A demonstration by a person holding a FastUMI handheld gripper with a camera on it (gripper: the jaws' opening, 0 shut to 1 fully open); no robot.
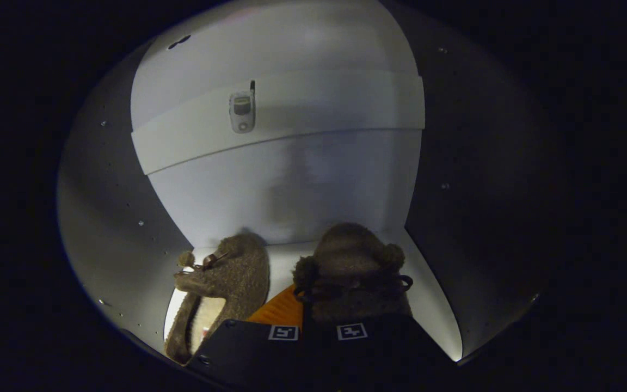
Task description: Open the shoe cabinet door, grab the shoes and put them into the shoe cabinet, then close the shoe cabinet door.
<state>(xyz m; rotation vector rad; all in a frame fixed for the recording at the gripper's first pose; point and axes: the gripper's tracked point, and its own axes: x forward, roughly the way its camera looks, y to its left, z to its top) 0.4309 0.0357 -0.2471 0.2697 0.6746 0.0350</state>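
Gripper view: gripper (318, 321) sits lower centre, inside the shoe cabinet (128, 228). Fingers pinch the right slipper (349, 261) at its heel w/ toe aimed at the back wall, prob. so it slides in straight. Left slipper (226, 283) already rests on the floor lower left, 1 shoe-slot beside it. Shelf (292, 122) w/ small device (242, 111) upper centre.

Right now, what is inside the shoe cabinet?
Two fuzzy brown slippers are on the cabinet floor: the left slipper lies free, the right slipper sits at the tool, its heel covered by the fingers. A small grey device is fixed to the shelf edge above. Whether the tool grips is hidden.
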